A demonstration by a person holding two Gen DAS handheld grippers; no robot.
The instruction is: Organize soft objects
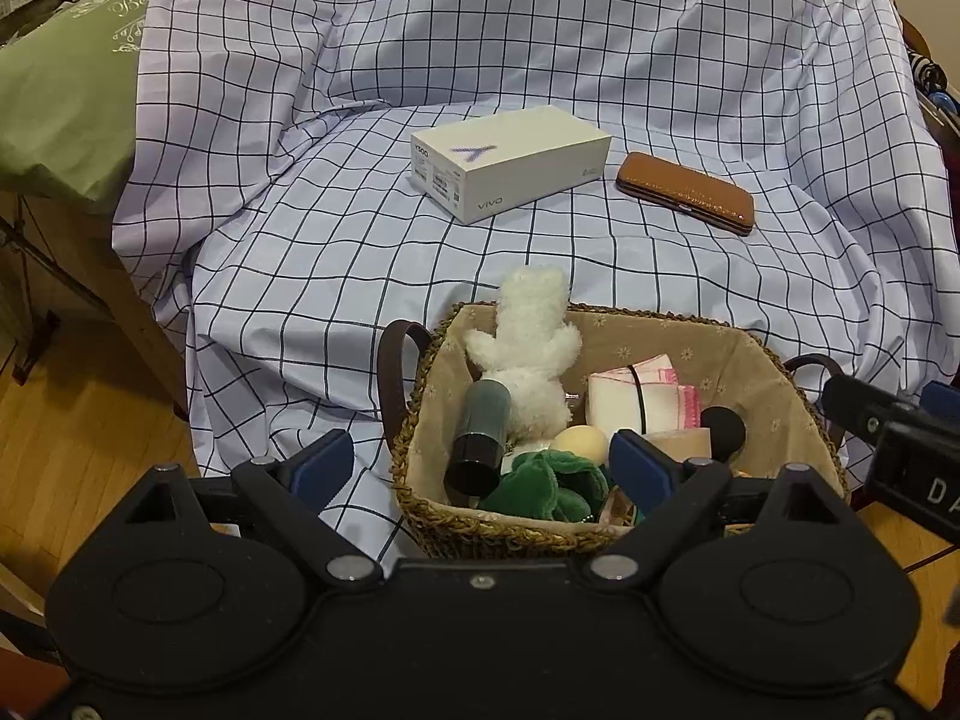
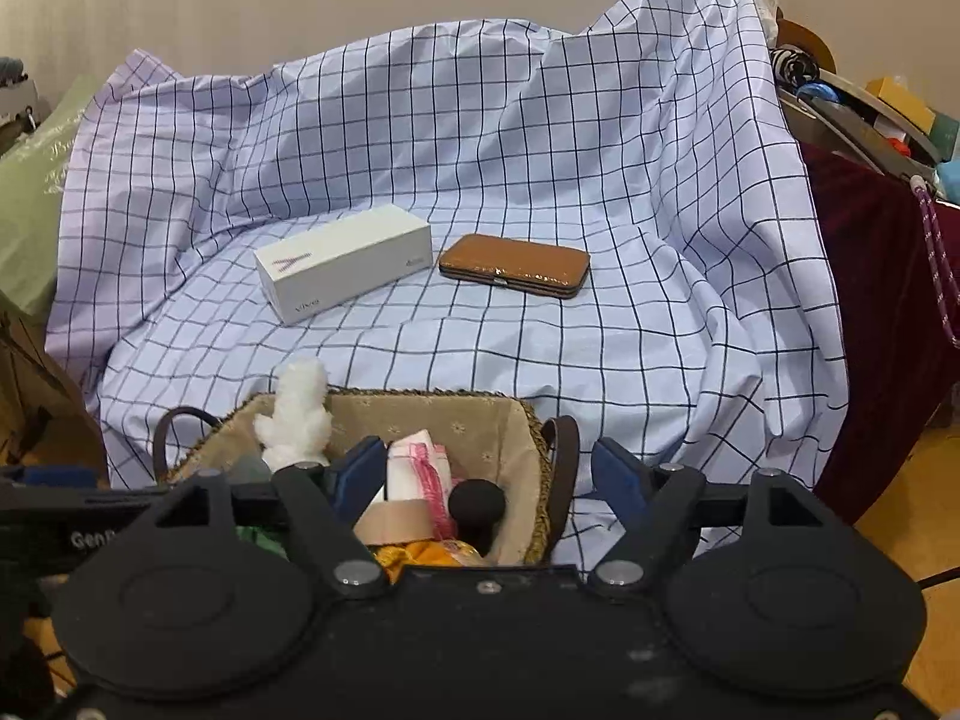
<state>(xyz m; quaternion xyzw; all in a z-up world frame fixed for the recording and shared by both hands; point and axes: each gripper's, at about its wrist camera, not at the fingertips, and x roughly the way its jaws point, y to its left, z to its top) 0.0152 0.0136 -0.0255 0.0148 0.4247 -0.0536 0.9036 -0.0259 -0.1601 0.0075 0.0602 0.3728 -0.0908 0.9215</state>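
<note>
Pale lilac cloth with dark grid lines (image 1: 540, 60) drapes whole surface. Near edge: woven straw basket with beige floral lining (image 1: 774, 396) holding white plush toy (image 1: 531, 348), folded white cloth with pink trim (image 1: 636, 396), green velvet item (image 1: 546, 483), dark cylinder (image 1: 480, 438). Far: white cardboard phone box (image 1: 510, 162), tan leather case (image 1: 684, 192) right of it. Left gripper (image 1: 480, 468), right gripper (image 2: 489, 480): jaws apart, nothing clamped, both over basket.
</note>
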